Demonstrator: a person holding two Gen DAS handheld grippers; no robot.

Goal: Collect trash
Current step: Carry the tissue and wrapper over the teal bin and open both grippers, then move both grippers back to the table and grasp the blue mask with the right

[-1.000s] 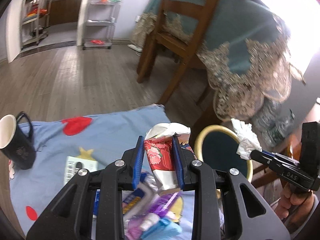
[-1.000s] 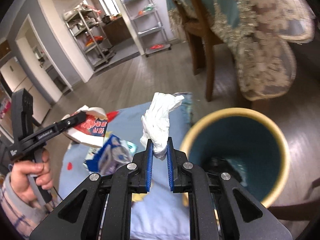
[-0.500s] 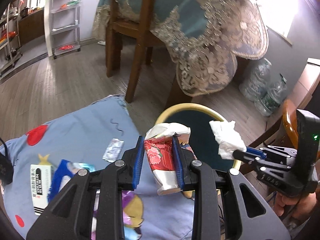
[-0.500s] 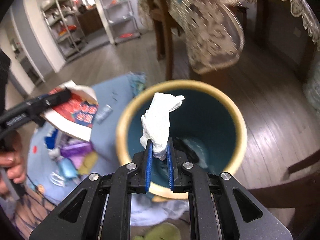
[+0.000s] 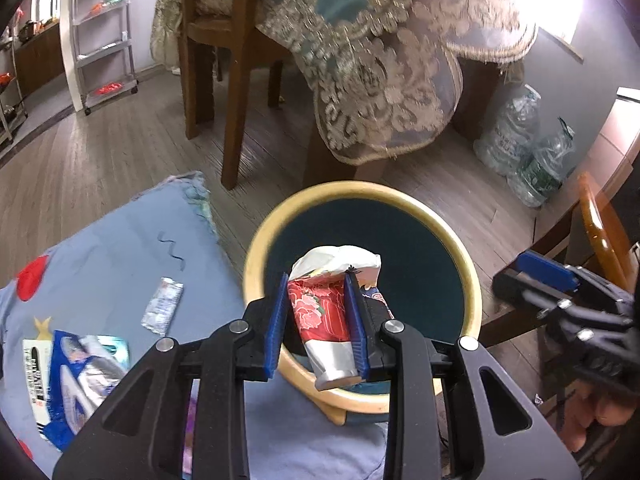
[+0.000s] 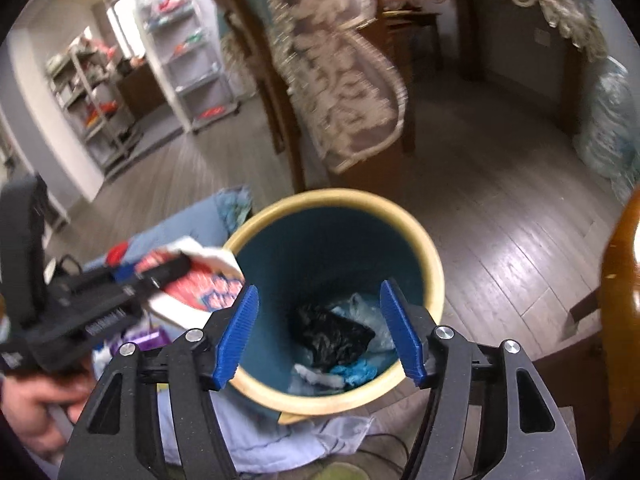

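Note:
My left gripper (image 5: 316,312) is shut on a red flowered wrapper (image 5: 322,312), white at the top, held over the near rim of the trash bin (image 5: 256,248). In the right wrist view the same wrapper (image 6: 192,280) hangs at the bin's (image 6: 434,276) left edge. My right gripper (image 6: 318,328) sits above the bin mouth; its jaws are opening wide with nothing between them. Inside the bin lie a black bag (image 6: 332,334), clear plastic and a white tissue (image 6: 318,378). The right gripper's blue fingertip (image 5: 544,268) shows at the right of the left wrist view.
A blue cloth (image 5: 108,248) on the floor carries a silver sachet (image 5: 162,306) and blue packaging (image 5: 80,376). A wooden chair (image 5: 236,80) and a lace-draped table (image 5: 384,80) stand behind the bin. Plastic bottles (image 5: 520,148) sit at the right wall.
The right gripper opened and let go of the white tissue, which now lies in the bin. Both grippers moved toward the bin; the left carried the wrapper over its rim.

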